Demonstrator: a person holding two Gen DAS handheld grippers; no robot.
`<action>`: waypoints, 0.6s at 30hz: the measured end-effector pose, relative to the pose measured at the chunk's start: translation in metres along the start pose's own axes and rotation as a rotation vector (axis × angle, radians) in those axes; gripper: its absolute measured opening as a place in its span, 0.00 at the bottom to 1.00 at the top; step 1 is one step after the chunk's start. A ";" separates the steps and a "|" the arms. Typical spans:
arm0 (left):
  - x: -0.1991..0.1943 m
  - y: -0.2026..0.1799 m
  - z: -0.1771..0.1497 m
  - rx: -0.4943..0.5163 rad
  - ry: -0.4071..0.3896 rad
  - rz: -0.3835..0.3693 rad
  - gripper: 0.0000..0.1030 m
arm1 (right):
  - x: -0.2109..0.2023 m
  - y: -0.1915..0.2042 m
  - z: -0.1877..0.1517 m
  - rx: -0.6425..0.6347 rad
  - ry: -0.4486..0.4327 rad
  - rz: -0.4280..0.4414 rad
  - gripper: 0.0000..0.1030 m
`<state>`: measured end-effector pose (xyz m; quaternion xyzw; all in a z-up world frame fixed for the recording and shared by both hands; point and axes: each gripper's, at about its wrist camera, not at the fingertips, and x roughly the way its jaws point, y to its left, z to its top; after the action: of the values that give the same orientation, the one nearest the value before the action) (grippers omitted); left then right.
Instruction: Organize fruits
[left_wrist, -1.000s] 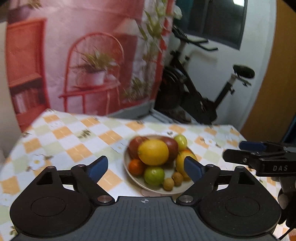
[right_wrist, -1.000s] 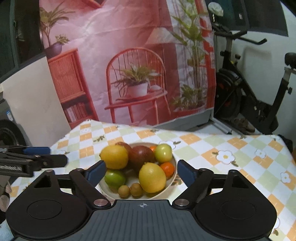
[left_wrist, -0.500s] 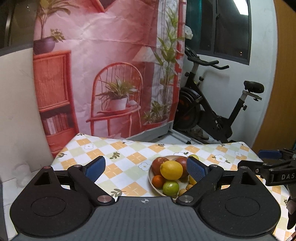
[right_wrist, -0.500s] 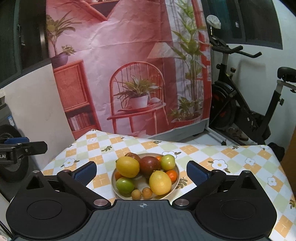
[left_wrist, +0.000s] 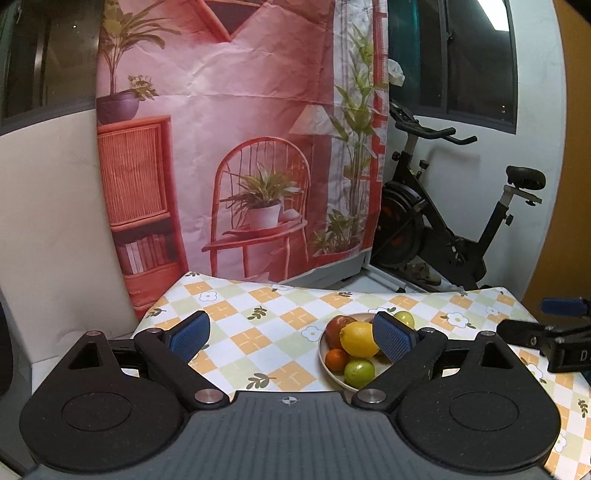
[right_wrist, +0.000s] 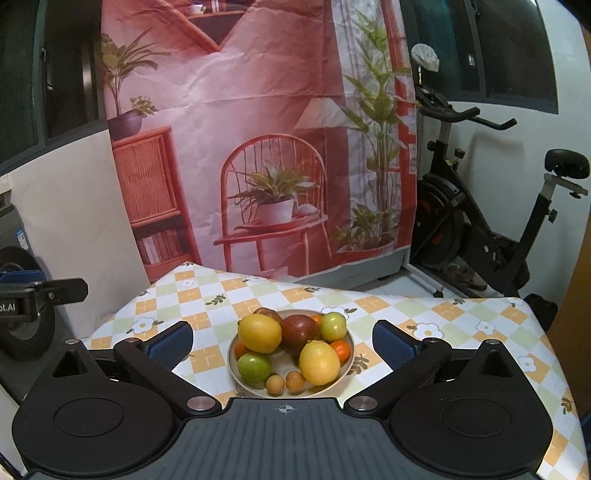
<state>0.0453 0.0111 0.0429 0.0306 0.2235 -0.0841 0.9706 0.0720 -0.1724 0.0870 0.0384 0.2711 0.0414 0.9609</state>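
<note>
A: The blue-padded fingers (right_wrist: 168, 341) of the right gripper (right_wrist: 282, 341) are standing wide apart with nothing between them, and the left gripper (left_wrist: 291, 338) is showing the same spread, also holding nothing.

B: And the fruit?

A: All of it is sitting in the shallow cream-coloured bowl (right_wrist: 347, 363) on the orange-and-green checked tablecloth (right_wrist: 443, 317). From the right wrist view I'm seeing two yellow lemons, the nearer one (right_wrist: 319, 362) at the bowl's front right, a green lime (right_wrist: 254, 366) at front left, a dark red round fruit (right_wrist: 299, 330) in the middle, a pale green apple (right_wrist: 333, 325) behind, small oranges at the edges, and two small tan round fruits (right_wrist: 285, 383) touching at the front rim.

B: So which step is this?

A: I'm judging that both grippers are hanging back from the table, well apart from the bowl, so no reach is under way. Either the sorting is already finished or it is not begun; I cannot tell which.

B: If more is needed?

A: The right gripper is facing the bowl squarely, so it would be lowering toward the nearer lemon, straddling it and closing gently, since round fruit is likely to roll.
</note>
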 end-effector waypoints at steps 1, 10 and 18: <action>-0.001 -0.001 -0.001 0.003 0.002 0.001 0.94 | -0.001 0.000 0.001 0.000 -0.003 -0.004 1.00; -0.006 -0.006 -0.002 0.027 0.000 0.012 0.94 | -0.010 0.002 0.003 -0.010 -0.015 -0.013 1.00; -0.008 -0.004 -0.001 0.017 -0.005 0.004 0.94 | -0.013 0.003 0.005 -0.015 -0.018 -0.017 1.00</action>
<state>0.0367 0.0087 0.0452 0.0391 0.2203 -0.0841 0.9710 0.0633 -0.1706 0.0983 0.0294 0.2622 0.0351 0.9639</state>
